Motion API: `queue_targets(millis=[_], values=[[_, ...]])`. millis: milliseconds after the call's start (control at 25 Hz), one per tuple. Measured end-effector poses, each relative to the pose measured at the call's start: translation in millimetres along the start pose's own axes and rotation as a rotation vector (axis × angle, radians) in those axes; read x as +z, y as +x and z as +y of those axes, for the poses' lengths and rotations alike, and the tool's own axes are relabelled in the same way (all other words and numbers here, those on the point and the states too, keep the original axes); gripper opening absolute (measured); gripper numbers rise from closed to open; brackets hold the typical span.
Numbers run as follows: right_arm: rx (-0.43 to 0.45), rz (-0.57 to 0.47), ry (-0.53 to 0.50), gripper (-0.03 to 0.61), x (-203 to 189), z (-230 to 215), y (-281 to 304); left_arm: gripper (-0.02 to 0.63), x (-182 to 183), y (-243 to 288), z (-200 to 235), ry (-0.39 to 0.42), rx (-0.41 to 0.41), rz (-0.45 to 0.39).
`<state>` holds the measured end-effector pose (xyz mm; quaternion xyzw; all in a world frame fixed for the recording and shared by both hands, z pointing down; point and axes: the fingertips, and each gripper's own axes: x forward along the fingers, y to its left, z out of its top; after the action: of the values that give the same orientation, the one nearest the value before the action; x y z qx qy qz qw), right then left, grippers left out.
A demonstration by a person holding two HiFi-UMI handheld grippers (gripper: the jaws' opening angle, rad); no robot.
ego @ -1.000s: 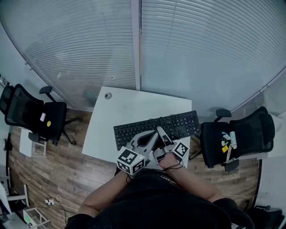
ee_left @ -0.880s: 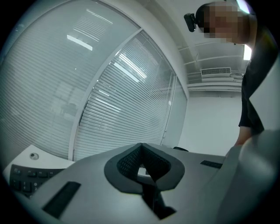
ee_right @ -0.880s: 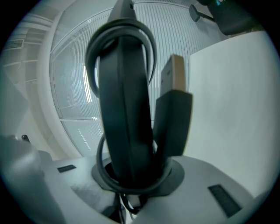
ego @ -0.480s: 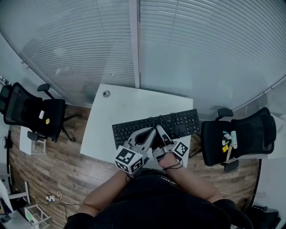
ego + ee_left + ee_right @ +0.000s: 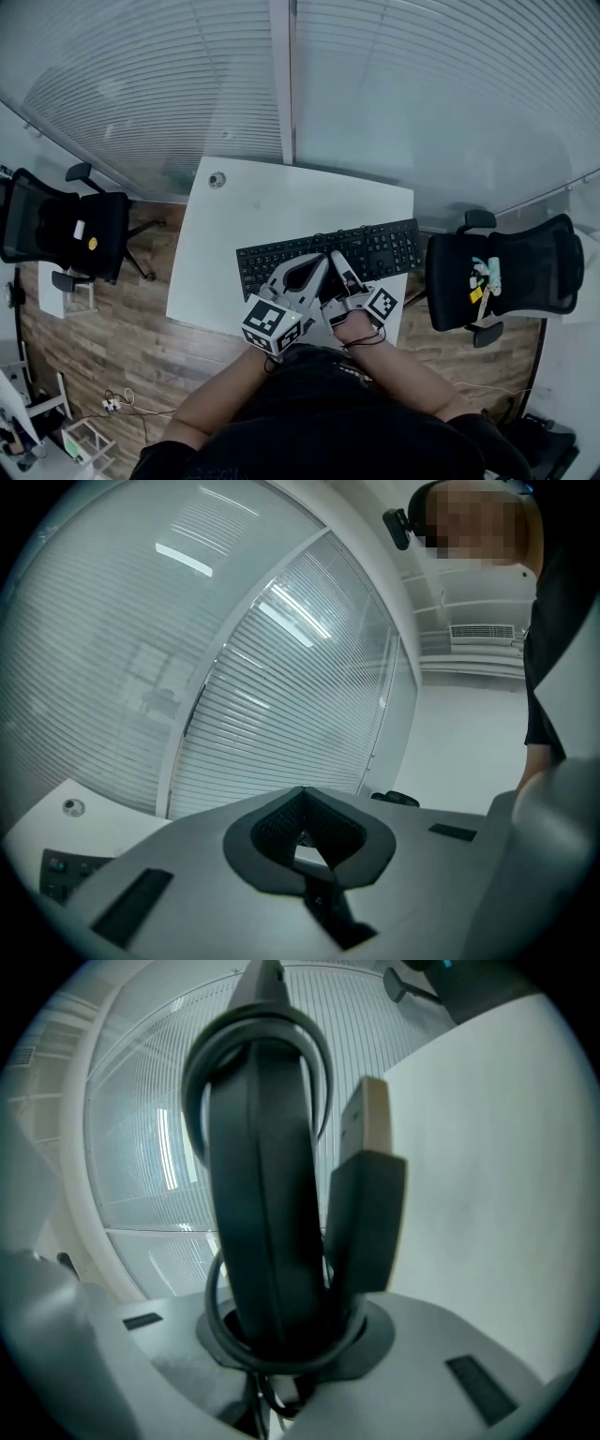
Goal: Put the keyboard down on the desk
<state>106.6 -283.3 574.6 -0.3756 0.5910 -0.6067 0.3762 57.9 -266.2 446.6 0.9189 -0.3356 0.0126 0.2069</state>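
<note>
- Keyboard [image 5: 375,251] lies over the near right part of the white counter [image 5: 272,202]; I can't tell whether it rests there.
- Right gripper [image 5: 337,260] is clamped on its near edge (cable [image 5: 202,1063] and USB plug [image 5: 370,1204] bunched alongside).
- Left gripper [image 5: 321,262], just beside, has its jaws together on nothing.

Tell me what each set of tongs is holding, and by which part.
The right tongs are shut on the keyboard at its near long edge, with its cable looped there. The left tongs hold nothing.
</note>
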Motion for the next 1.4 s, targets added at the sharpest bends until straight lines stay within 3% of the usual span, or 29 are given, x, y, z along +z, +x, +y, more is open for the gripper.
queue_targets(millis=[160, 680, 960, 1400], values=[[-0.021, -0.008, 0.006, 0.104, 0.8, -15.7, 9.3, 0.014, -7.1, 6.5, 18.2, 0.009, 0.002, 0.025], [-0.060, -0.007, -0.009, 0.104, -10.5, -66.2, 38.8, 0.014, -44.6, 7.0, 72.4, -0.069, -0.003, 0.125], [-0.140, -0.035, 0.067, 0.104, -19.2, -113.7, 38.5, 0.014, -75.6, -3.9, 89.2, -0.106, 0.000, 0.201], [-0.246, -0.048, 0.077, 0.104, -18.1, -155.6, 35.4, 0.014, -96.9, -1.4, 96.7, -0.162, 0.000, 0.238]])
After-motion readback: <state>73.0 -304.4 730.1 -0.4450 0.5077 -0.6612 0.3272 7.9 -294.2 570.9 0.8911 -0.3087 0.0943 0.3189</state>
